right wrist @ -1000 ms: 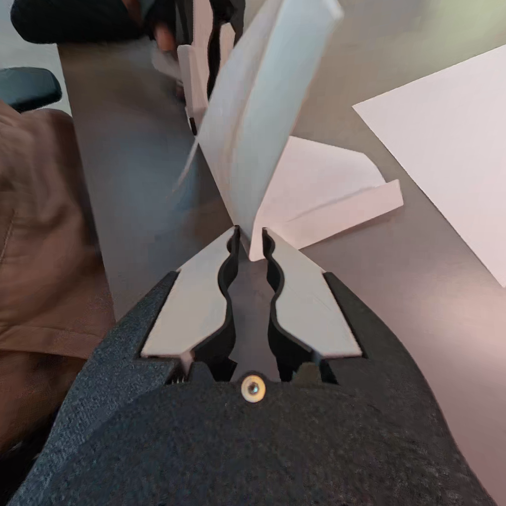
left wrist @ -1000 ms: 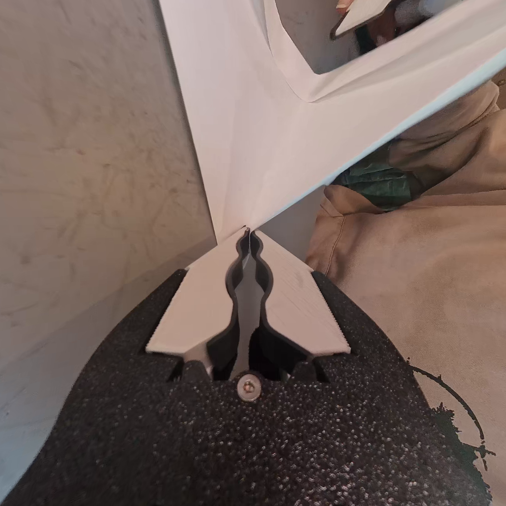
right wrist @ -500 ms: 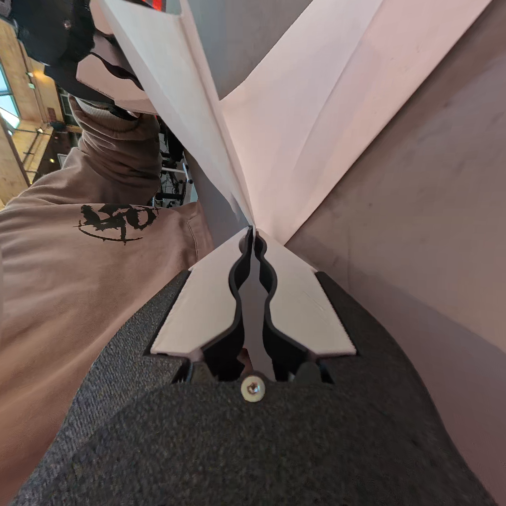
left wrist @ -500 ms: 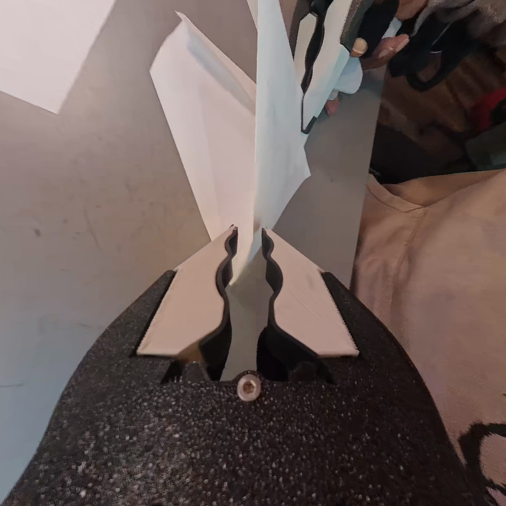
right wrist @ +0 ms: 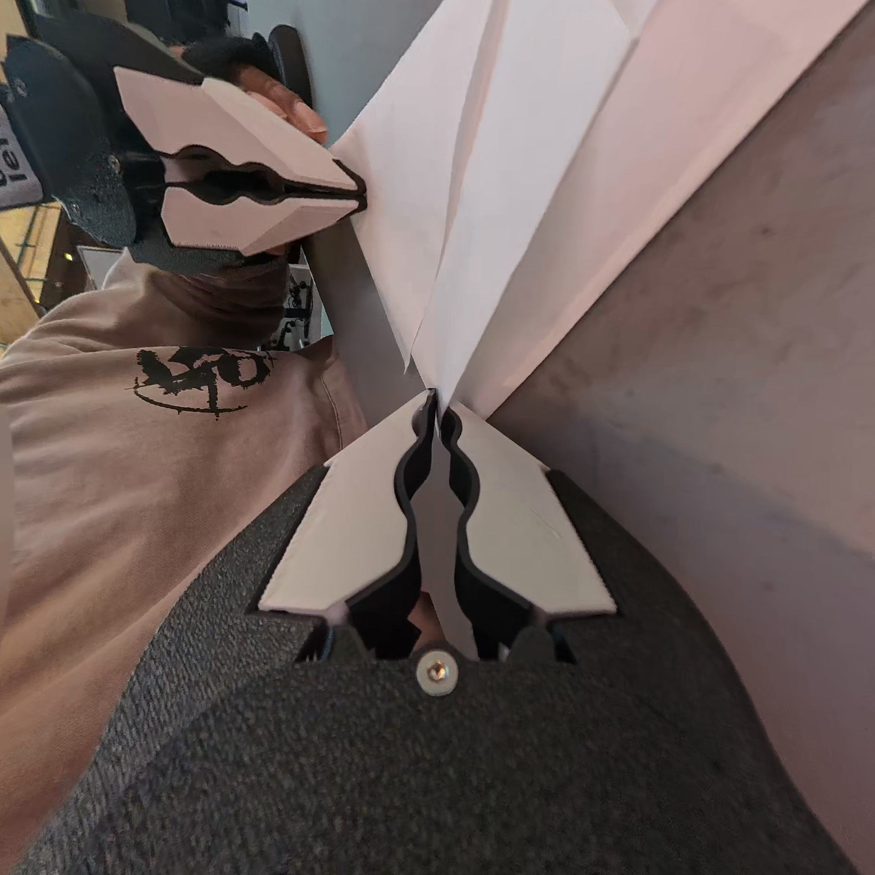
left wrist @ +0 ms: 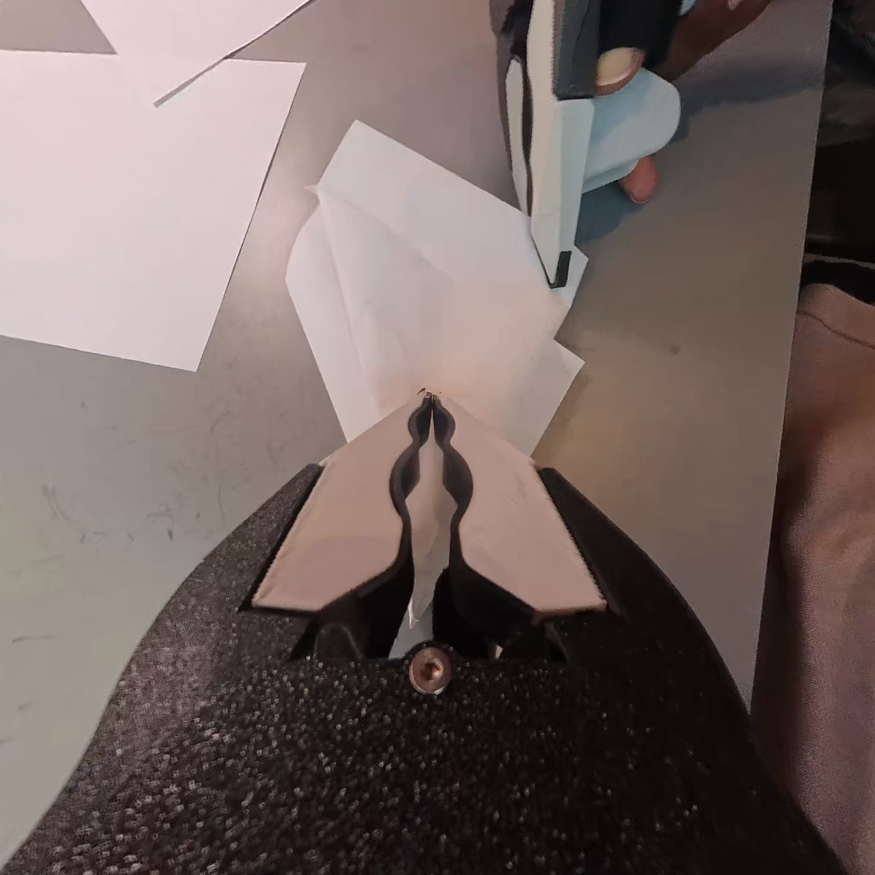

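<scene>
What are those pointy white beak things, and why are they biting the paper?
They are grabbers, tools with two fingers that a person squeezes by hand. Each carries a small camera looking along its fingers, so each picture comes from one grabber. The left gripper is pinched shut on a folded white paper. The right gripper is pinched shut on the same paper at another spot. Under it is a grey table, where flat paper sheets lie.

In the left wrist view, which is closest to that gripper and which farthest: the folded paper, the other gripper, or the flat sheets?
1. Folded paper: pinched at the left gripper fingertips, straight ahead.
2. Right gripper: ahead and right, at the paper's far corner.
3. Flat sheets: lying far left on the grey table.
</scene>
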Demonstrator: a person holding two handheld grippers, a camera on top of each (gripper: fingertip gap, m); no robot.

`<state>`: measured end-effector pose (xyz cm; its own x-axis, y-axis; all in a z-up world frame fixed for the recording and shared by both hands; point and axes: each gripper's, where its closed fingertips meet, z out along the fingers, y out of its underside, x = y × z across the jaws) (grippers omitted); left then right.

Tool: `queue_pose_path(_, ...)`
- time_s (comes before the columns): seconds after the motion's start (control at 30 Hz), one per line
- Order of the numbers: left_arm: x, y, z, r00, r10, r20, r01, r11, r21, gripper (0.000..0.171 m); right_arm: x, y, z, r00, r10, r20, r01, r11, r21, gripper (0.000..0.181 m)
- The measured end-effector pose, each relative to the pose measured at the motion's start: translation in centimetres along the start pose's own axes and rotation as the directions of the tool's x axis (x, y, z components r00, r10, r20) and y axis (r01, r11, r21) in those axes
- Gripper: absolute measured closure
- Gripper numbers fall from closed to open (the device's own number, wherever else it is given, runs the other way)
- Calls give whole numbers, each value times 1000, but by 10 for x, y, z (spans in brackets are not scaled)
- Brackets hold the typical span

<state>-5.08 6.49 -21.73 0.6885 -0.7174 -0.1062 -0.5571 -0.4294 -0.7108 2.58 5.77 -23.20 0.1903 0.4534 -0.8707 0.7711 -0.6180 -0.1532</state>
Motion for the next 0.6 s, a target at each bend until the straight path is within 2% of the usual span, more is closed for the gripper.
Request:
queue_pose_path(0.13,-11,8,-1,995,-103,-11,103,994,20,171,-9,-6,1,993,-115,12,114,992,56,180)
queue_pose_path(0.27,-15,14,-1,964,-253,-81,257,966,32,171,-16,-11,5,933,-346,-102,356,930,98,176)
queue_pose_path(0.37,-17,17,-1,931,-335,-144,342,940,23,171,-21,-19,5,877,-446,-180,470,872,132,177)
queue_pose_path(0.43,-16,15,-6,914,-358,-189,368,929,21,171,-24,-18,4,896,-412,-165,435,890,135,180)
queue_pose_path(0.5,-17,13,-12,903,-364,-228,376,926,12,171,-29,-17,2,956,-286,-66,293,942,164,181)
queue_pose_path(0.6,-18,7,-26,908,-322,-269,338,941,14,171,-27,-18,-4,991,-129,43,120,979,162,181)
